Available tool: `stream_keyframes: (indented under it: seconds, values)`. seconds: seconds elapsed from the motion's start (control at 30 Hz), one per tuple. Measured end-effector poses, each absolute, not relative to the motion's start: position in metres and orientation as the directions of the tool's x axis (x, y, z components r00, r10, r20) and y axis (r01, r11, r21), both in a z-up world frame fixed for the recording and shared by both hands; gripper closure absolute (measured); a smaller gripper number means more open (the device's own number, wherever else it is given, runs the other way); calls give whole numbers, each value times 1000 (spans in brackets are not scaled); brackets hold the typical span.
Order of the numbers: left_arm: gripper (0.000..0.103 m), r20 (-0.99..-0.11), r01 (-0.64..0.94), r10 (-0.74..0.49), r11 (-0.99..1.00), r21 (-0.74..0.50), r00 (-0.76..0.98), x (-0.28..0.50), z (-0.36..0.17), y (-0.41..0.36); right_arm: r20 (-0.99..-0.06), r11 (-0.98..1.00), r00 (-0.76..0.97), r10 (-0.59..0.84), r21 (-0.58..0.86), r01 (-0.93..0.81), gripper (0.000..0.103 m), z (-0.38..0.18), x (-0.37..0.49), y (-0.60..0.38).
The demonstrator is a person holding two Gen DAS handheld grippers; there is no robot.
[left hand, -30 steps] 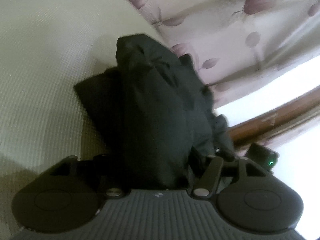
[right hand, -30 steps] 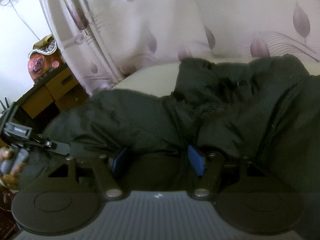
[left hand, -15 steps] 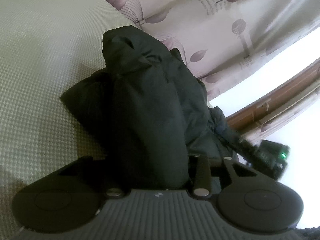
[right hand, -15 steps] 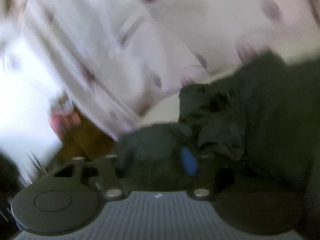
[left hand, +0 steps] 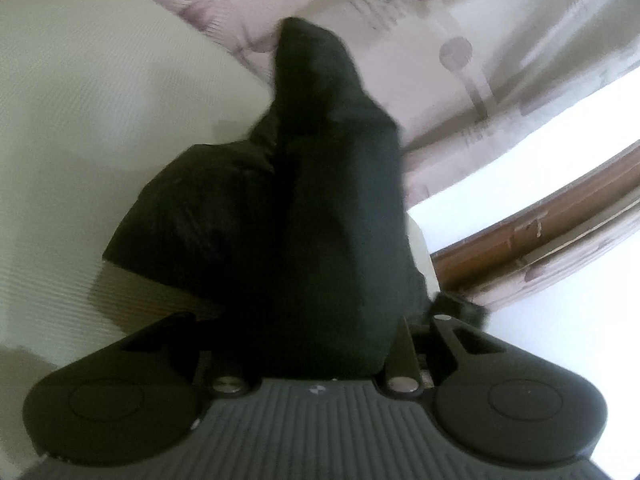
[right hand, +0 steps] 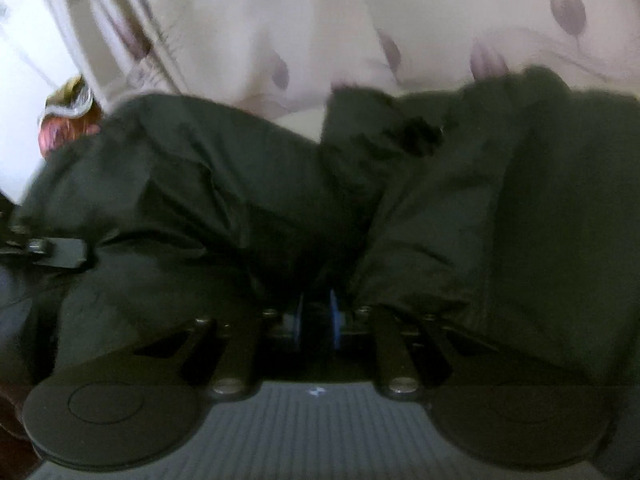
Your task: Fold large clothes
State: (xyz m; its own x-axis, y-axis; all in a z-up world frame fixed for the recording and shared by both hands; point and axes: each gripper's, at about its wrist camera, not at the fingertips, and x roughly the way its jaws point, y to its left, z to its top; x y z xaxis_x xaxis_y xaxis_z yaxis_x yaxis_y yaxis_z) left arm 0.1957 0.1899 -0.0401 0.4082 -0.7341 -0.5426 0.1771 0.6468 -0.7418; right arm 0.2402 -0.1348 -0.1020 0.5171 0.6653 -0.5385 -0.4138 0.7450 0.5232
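Pale bed [left hand: 100, 128], leaf-print curtain [right hand: 420, 20] behind; both grippers' fingers just closed, pinching soft, bulky black garment [left hand: 332, 208] at bunched lower-frame edges.

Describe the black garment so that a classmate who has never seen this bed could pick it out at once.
Start at the pale, fine-textured bed surface, backed by a curtain with purple leaves. On it lies the black garment, a bulky, crumpled piece of clothing, bunched into the fingers of both grippers. It is the only dark thing on the bed; everything around it is cream or pinkish.
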Motion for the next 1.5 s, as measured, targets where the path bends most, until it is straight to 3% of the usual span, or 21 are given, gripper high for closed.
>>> stream_keyframes:
  seconds: [0.2,0.33,0.47,0.6,0.67,0.7,0.73,0.8,0.83,0.93,1.1,1.23,1.5]
  values:
    - [71,-607,161,-705,691,-705,367,196,-3,108,-450,642,509,734,704,-303,90,-113,248,-163]
    - [57,-595,193,-716,683,-704,365,191,-1,76,-410,579,509,757,781,-234,90,-115,247,-182]
    - [31,-531,223,-760,629,-745,375,178,-10,68,-364,536,541,758,821,-199,89,-110,229,-214]
    - [24,-496,265,-752,633,-727,435,158,-19,58,-314,502,570,759,840,-206,85,-94,206,-258]
    - [18,-457,281,-753,621,-732,474,147,-23,51,-267,470,587,764,854,-223,75,-79,194,-280]
    - [17,-441,289,-748,622,-728,497,143,-27,45,-239,453,595,767,859,-239,55,-69,189,-290]
    - [14,-429,306,-741,627,-717,516,138,-31,40,-214,442,603,769,859,-259,24,-61,184,-299]
    - [11,-408,354,-724,650,-672,556,127,-35,28,-175,437,620,765,847,-301,8,-38,174,-313]
    - [8,-406,376,-713,668,-642,572,122,-37,21,-172,444,620,766,839,-315,8,-28,172,-319]
    - [2,-359,435,-705,679,-592,612,108,-42,10,-225,493,605,764,809,-321,8,-6,174,-319]
    - [2,-319,484,-684,706,-517,656,102,-50,-4,-333,571,560,758,754,-324,8,-2,177,-306]
    - [2,-316,511,-668,730,-454,674,99,-53,-15,-389,596,515,764,733,-330,8,1,176,-299]
    - [0,-311,519,-574,819,-245,758,78,-60,-49,-588,724,423,689,574,-382,8,23,186,-268]
